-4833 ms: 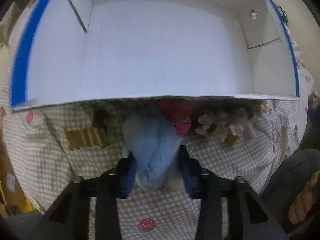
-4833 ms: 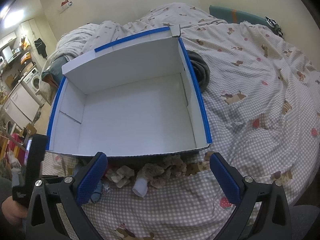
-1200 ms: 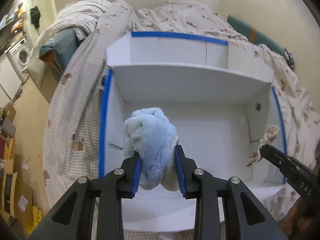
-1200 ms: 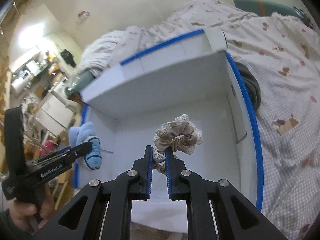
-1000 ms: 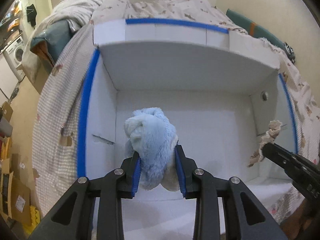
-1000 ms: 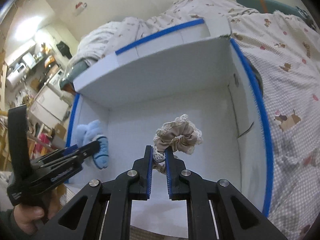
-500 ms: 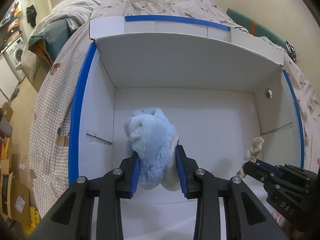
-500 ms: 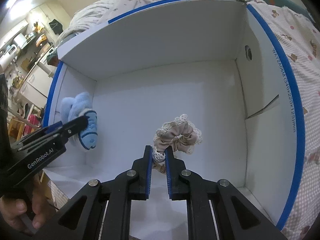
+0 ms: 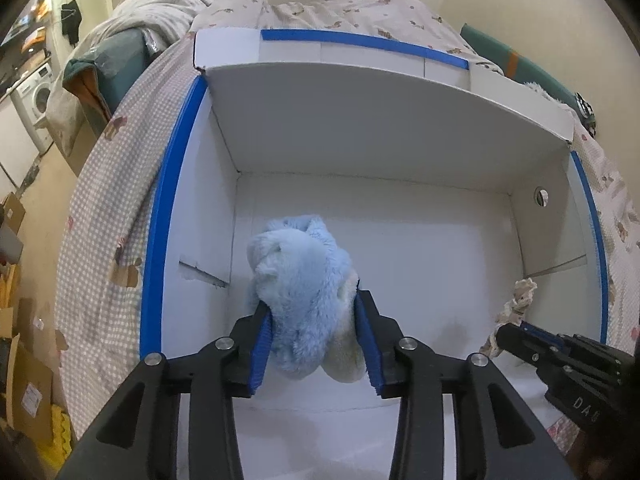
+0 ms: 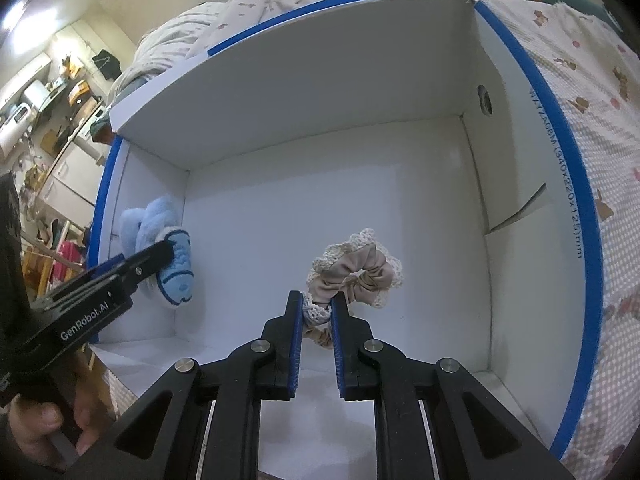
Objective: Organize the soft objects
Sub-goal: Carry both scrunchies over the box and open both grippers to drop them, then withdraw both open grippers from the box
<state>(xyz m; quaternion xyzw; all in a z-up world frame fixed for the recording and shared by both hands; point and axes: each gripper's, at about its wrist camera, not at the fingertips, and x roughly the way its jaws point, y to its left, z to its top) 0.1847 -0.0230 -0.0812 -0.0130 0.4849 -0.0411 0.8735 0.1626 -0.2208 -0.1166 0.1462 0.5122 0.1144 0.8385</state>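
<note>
My left gripper (image 9: pixel 316 312) is shut on a fluffy light-blue plush toy (image 9: pixel 300 280) and holds it inside the white box (image 9: pixel 400 136), near its left wall. The toy also shows in the right wrist view (image 10: pixel 160 248), at the left. My right gripper (image 10: pixel 316 304) is shut on a beige lace-edged scrunchie (image 10: pixel 356 272) and holds it over the box floor, right of the middle. The scrunchie also shows at the right edge of the left wrist view (image 9: pixel 516 304).
The box has blue tape along its rims (image 10: pixel 560 152) and a raised back flap. It sits on a bed with a checked animal-print cover (image 9: pixel 104 216). Room clutter and a washing machine (image 9: pixel 36 100) lie to the left.
Both grippers have gone from above the box down into it with their loads still held. The box walls now fill more of both views.
</note>
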